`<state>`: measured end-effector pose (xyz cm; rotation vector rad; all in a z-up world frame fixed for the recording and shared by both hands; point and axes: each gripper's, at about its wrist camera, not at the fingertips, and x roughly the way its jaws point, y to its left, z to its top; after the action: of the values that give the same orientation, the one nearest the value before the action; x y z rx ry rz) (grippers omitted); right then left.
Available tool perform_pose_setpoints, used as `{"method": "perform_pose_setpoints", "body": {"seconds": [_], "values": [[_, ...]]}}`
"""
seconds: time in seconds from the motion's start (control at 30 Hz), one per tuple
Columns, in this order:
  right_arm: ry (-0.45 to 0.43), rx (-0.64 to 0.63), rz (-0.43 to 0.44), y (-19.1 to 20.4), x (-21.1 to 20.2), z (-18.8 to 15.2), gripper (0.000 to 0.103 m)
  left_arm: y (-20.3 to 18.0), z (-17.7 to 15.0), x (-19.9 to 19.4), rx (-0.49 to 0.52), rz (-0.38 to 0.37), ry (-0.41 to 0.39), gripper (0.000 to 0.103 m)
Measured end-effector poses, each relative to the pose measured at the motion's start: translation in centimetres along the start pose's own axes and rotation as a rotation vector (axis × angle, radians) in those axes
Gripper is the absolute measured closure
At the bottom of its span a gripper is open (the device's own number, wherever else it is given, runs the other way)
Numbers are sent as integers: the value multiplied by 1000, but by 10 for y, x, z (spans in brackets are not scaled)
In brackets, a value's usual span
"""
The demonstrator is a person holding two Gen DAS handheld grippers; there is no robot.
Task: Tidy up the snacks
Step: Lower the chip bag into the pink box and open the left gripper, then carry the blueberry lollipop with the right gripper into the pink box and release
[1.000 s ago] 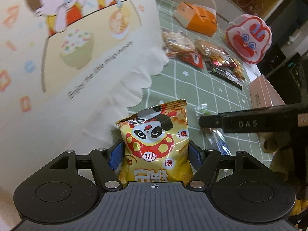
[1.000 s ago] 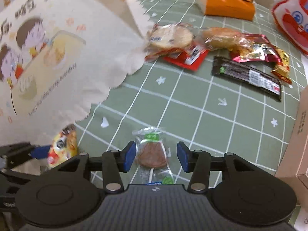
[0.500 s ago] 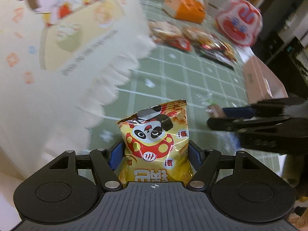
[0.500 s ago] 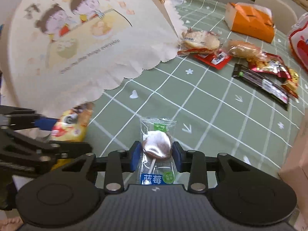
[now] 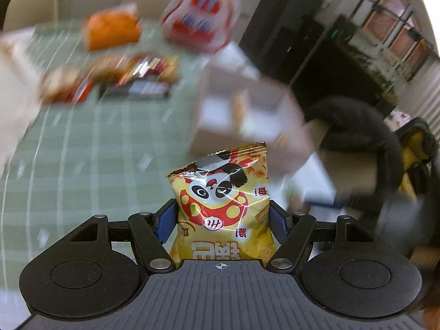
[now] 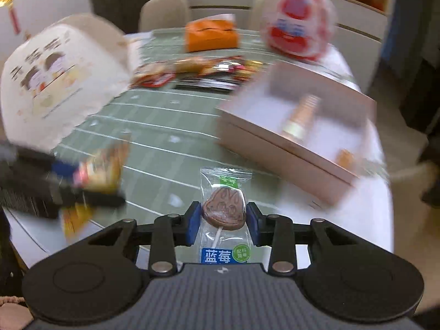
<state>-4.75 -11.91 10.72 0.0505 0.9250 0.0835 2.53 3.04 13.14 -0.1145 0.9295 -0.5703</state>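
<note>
Left gripper (image 5: 222, 220) clenched on the yellow panda snack bag (image 5: 221, 206); right gripper (image 6: 223, 224) clamped on the wrapped lollipop (image 6: 224, 210), above the green table (image 6: 165, 126).

Both wrist cams close, angled down, share green table (image 5: 90, 148), pink box (image 6: 277, 148)

Green grid tablecloth (image 6: 165, 121) was spread on table. Two beige chairs (image 6: 165, 12) were placed behind far edge. Dark shelving (image 5: 385, 27) was seen at right, blurred.
</note>
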Motion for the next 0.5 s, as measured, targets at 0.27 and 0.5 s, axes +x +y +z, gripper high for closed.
{"method": "perform_pose_setpoints", "body": {"seconds": [0.27, 0.5], "values": [[-96, -13, 56, -38, -33, -18, 68, -73, 112, 33, 90, -6, -146, 27], [-181, -20, 52, -54, -54, -26, 68, -66, 135, 131, 51, 89, 12, 31]]}}
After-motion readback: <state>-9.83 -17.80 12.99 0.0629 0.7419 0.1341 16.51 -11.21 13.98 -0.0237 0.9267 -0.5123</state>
